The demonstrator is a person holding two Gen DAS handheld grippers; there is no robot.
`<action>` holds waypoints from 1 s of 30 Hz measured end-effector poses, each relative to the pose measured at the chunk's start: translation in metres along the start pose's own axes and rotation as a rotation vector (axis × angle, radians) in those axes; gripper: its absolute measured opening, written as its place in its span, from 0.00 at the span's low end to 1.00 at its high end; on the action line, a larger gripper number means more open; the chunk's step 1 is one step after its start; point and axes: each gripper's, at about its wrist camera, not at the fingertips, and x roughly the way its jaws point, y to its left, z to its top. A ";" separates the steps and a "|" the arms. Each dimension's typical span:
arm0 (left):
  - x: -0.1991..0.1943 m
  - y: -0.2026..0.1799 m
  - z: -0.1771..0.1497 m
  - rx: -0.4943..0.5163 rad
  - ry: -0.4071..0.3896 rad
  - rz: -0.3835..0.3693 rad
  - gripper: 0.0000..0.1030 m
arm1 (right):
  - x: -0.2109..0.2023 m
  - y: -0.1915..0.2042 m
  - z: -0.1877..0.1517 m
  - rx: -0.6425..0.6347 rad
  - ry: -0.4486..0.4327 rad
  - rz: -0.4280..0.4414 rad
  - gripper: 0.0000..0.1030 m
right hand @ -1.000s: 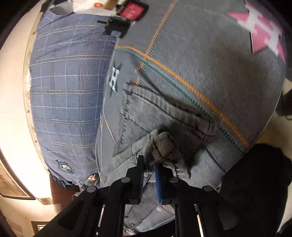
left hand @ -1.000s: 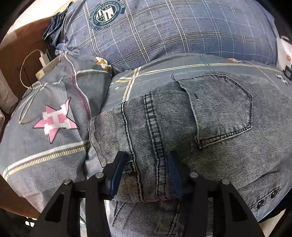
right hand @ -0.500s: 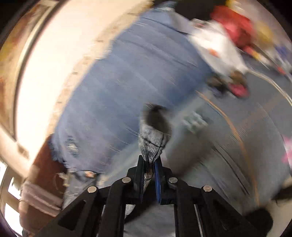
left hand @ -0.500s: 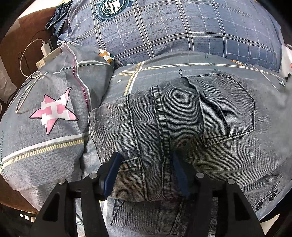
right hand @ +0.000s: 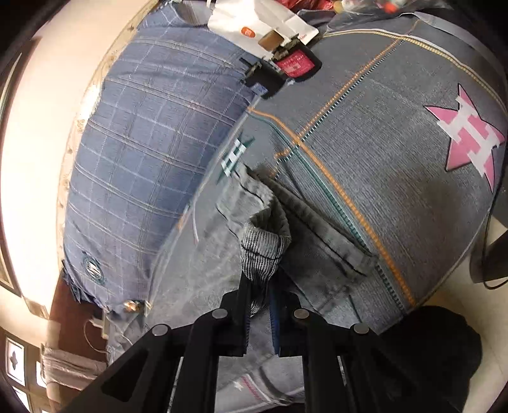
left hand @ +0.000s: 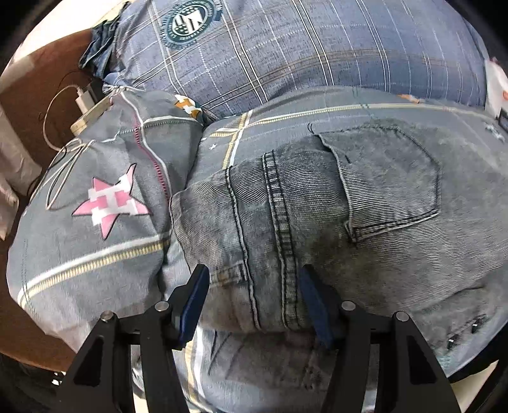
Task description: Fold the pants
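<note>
Left wrist view: the left gripper (left hand: 252, 297), fingers (left hand: 193, 297) spread wide, straddles the folded edge of one pair of faded grey-blue denim pants (left hand: 317, 228); the fabric bulges up between the blue pads, and actual contact cannot be told. One back pocket (left hand: 393, 181) faces up. The pants lie on a bed, on a grey quilt with yellow stripes and pink star patches (left hand: 95, 228), in front of one blue plaid pillow with a round crest (left hand: 285, 54). One white charger with cable (left hand: 84, 98) sits at the quilt's left edge.

Right wrist view: the right gripper (right hand: 258, 313), fingers nearly closed, pinches a raised fold of the pants (right hand: 263, 251) above the quilt (right hand: 397, 165). One pink star (right hand: 466, 136) shows here. Near the pillow (right hand: 149, 152), one white paper bag (right hand: 257, 22) and one red packet (right hand: 295, 63) are visible.
</note>
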 end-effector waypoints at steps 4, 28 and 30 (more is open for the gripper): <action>-0.026 0.025 -0.013 -0.264 -0.025 -0.234 0.59 | 0.022 -0.029 -0.002 0.042 0.064 -0.029 0.10; 0.001 0.062 -0.051 -1.047 0.084 -0.571 0.07 | 0.009 -0.028 0.006 0.023 0.077 0.000 0.10; -0.029 0.065 -0.043 -1.002 0.005 -0.555 0.07 | -0.004 -0.014 0.013 0.004 0.054 0.031 0.10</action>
